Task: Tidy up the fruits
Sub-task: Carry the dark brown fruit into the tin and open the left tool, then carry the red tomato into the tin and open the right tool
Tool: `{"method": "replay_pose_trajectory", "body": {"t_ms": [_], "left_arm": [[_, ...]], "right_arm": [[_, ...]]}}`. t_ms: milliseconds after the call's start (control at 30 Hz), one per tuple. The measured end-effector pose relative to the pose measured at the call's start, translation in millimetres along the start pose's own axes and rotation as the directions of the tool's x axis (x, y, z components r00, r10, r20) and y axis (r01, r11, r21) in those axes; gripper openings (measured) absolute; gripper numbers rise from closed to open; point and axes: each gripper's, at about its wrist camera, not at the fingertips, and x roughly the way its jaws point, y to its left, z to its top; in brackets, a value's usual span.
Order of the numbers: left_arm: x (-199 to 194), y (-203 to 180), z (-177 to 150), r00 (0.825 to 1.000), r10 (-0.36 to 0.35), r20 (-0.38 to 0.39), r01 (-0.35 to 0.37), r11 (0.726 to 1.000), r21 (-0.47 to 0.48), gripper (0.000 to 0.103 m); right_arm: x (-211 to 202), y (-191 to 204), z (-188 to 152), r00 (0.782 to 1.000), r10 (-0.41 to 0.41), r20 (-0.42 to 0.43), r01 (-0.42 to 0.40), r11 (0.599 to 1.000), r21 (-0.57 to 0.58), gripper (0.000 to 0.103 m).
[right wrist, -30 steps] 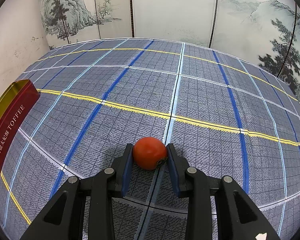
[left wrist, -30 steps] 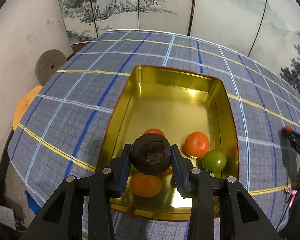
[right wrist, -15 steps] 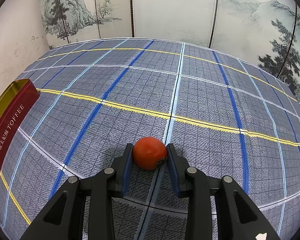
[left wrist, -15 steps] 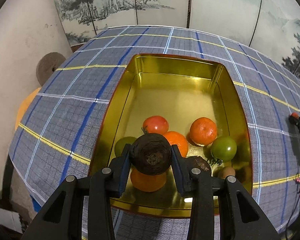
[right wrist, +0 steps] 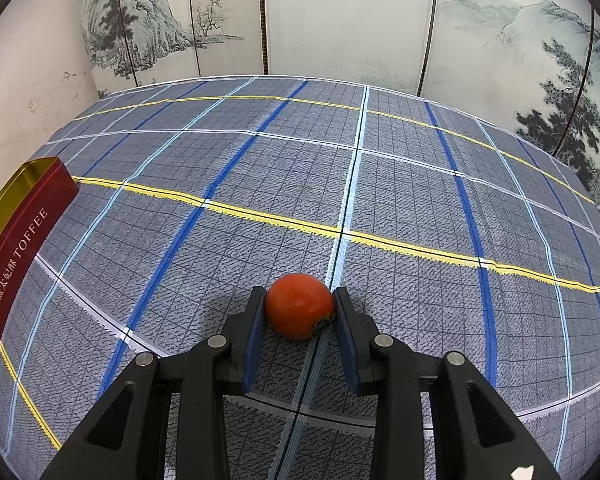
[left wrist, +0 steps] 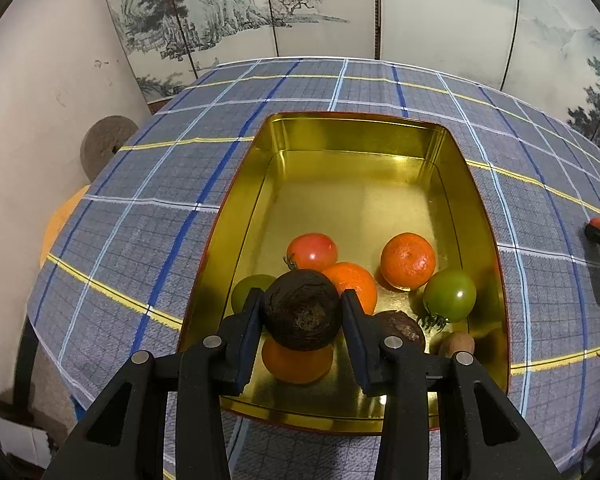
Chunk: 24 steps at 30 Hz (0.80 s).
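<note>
Clamping a dark fruit (left wrist: 302, 316), left gripper (left wrist: 302, 320); right gripper (right wrist: 300, 312) pinches tomato (right wrist: 300, 306).

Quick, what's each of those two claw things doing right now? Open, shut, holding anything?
Left gripper: closed on a dark brown fruit, above the gold tin.
Right gripper: closed on a red tomato, over the tablecloth.

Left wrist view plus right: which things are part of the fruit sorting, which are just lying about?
In the job:
- gold tin
- dark fruit in left gripper
- red fruit in right gripper
- fruit in the tin: orange, green tomato, red tomato

Lying about:
- plaid cloth
- painted screen
- round stone disc
</note>
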Motion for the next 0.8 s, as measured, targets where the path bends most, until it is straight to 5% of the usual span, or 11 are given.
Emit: {"method": "replay_pose_trajectory", "body": {"t_ms": [800], "left_arm": [[-30,1,-2,0.996,0.009,0.088,-0.006,1.000,-0.028,0.057]], "right_arm": [[3,0,1,1.000,-0.011,0.000,0.011,1.000,0.002,0.030]]}}
